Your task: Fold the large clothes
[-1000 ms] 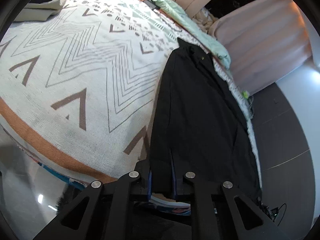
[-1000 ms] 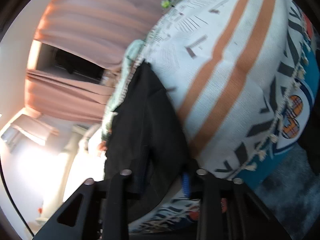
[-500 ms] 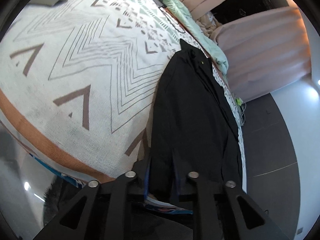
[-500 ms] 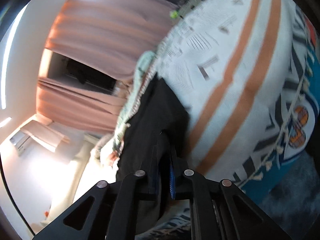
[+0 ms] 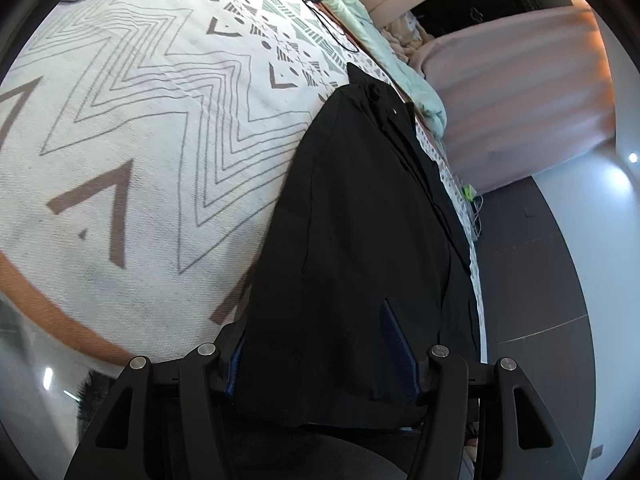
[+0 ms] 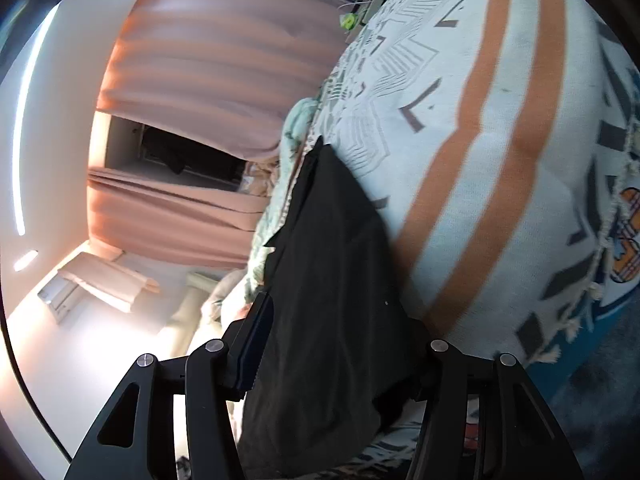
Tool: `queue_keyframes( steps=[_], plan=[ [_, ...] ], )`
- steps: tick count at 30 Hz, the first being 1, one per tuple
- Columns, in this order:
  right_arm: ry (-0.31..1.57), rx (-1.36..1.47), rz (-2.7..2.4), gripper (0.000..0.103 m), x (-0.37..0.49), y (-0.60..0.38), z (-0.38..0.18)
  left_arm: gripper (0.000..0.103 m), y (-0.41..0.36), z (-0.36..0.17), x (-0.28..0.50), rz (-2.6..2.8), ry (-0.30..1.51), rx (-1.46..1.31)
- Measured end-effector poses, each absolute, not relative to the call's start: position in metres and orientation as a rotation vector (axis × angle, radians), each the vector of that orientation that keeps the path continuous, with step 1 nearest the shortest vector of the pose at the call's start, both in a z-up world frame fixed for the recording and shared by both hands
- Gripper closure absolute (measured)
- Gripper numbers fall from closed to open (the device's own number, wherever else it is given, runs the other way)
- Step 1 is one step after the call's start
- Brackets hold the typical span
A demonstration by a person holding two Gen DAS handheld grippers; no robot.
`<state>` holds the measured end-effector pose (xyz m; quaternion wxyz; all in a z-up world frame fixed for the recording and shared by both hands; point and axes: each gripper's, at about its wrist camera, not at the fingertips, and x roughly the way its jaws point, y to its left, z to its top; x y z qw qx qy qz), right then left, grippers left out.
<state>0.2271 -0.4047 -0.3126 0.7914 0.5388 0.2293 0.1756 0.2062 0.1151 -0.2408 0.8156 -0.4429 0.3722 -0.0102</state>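
A long black garment (image 5: 360, 220) lies lengthwise near the edge of a bed with a white patterned blanket (image 5: 140, 120). Its near end hangs over the bed's end. My left gripper (image 5: 320, 356) is open, its jaws wide apart on either side of the garment's near end. The same garment (image 6: 328, 280) shows in the right wrist view, on the white and orange striped blanket (image 6: 480, 160). My right gripper (image 6: 336, 356) is open too, with the cloth lying loose between its jaws.
Pink curtains (image 5: 520, 92) hang beyond the bed's far side. A pale green quilt (image 5: 360, 28) and a dark cable (image 5: 320, 12) lie at the head end. Dark floor (image 5: 540, 320) runs along the right. A blue printed sheet (image 6: 624, 248) hangs below the blanket.
Both grippers were shut on the garment's near end half a second ago. Both have opened wide and let go of the cloth.
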Motion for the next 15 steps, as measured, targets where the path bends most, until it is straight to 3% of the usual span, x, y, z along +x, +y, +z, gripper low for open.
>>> queue_keyframes(
  steps=[2, 4, 5, 7, 9, 15],
  plan=[
    [0.505, 1.146, 0.385, 0.046, 0.233, -0.398, -0.311, 0.049, 0.113, -0.241, 0.209, -0.017, 0.804, -0.926],
    [0.515, 1.141, 0.39, 0.046, 0.24, -0.392, -0.309, 0.075, 0.112, -0.243, 0.207, 0.043, 0.811, -0.908],
    [0.52, 1.141, 0.388, 0.047, 0.242, -0.39, -0.309, 0.08, 0.112, -0.245, 0.206, 0.065, 0.812, -0.91],
    [0.55, 1.14, 0.365, 0.059, 0.247, -0.386, -0.308, 0.094, 0.114, -0.249, 0.205, 0.069, 0.813, -0.934],
    [0.609, 1.145, 0.314, 0.095, 0.25, -0.382, -0.309, 0.097, 0.116, -0.247, 0.202, 0.063, 0.797, -0.944],
    [0.512, 1.136, 0.366, 0.098, 0.228, -0.373, -0.272, 0.1, 0.127, -0.226, 0.176, 0.015, 0.697, -1.013]
  ],
)
